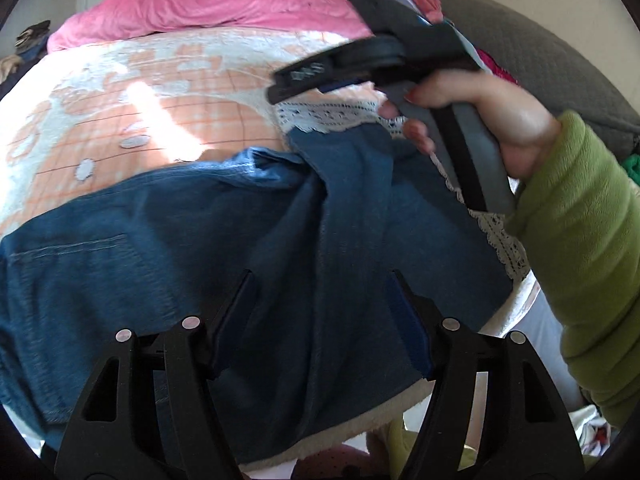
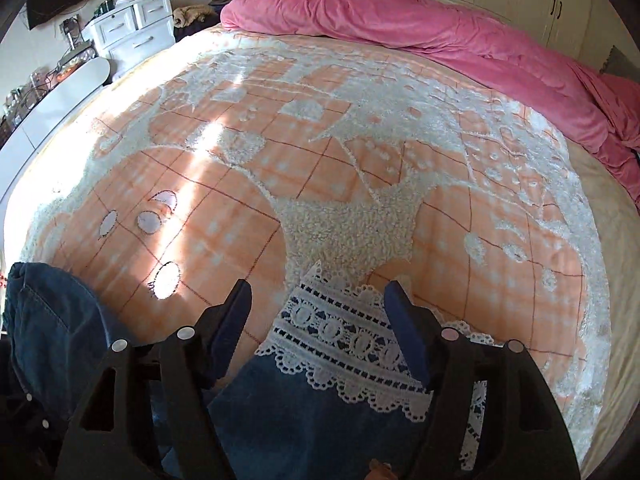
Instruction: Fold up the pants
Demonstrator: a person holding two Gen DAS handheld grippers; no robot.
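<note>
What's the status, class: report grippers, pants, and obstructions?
Left hand-held gripper open over blue denim pants. Right hand-held gripper open above white lace hem. Nothing blocking.

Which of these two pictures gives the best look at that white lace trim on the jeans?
The right wrist view: the lace trim lies close up between the open right tongs, its pattern sharp. The left wrist view shows only a thin strip of it along the jeans, partly hidden by the other tool.
</note>
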